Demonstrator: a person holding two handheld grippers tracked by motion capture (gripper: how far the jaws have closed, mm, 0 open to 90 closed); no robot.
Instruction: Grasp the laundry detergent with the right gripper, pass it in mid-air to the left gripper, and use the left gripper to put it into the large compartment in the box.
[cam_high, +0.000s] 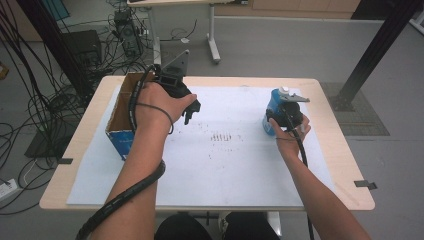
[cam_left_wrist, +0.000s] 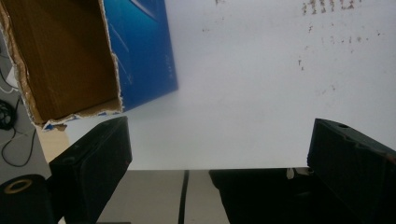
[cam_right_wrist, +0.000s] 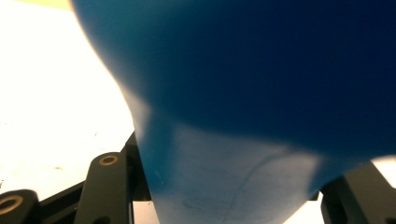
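A blue bottle (cam_high: 273, 111) with a white cap stands on the white sheet (cam_high: 225, 165) at the right of the table. My right gripper (cam_high: 280, 119) is shut on it; in the right gripper view the blue bottle (cam_right_wrist: 243, 107) sits between the jaws, very close and blurred. My left gripper (cam_high: 192, 112) hovers over the sheet beside an open cardboard box (cam_high: 122, 142) with blue outer walls. In the left gripper view the left gripper (cam_left_wrist: 219, 154) is open with nothing between its jaws, and the cardboard box (cam_left_wrist: 140, 51) lies at the upper left, its brown inside empty as far as shown.
The wooden table (cam_high: 330, 145) ends close to the box on the left. Faint dark marks (cam_high: 222, 136) dot the middle of the sheet. Cables (cam_high: 30, 110) and computer gear lie on the floor at left, and a black post (cam_high: 370, 55) stands at far right.
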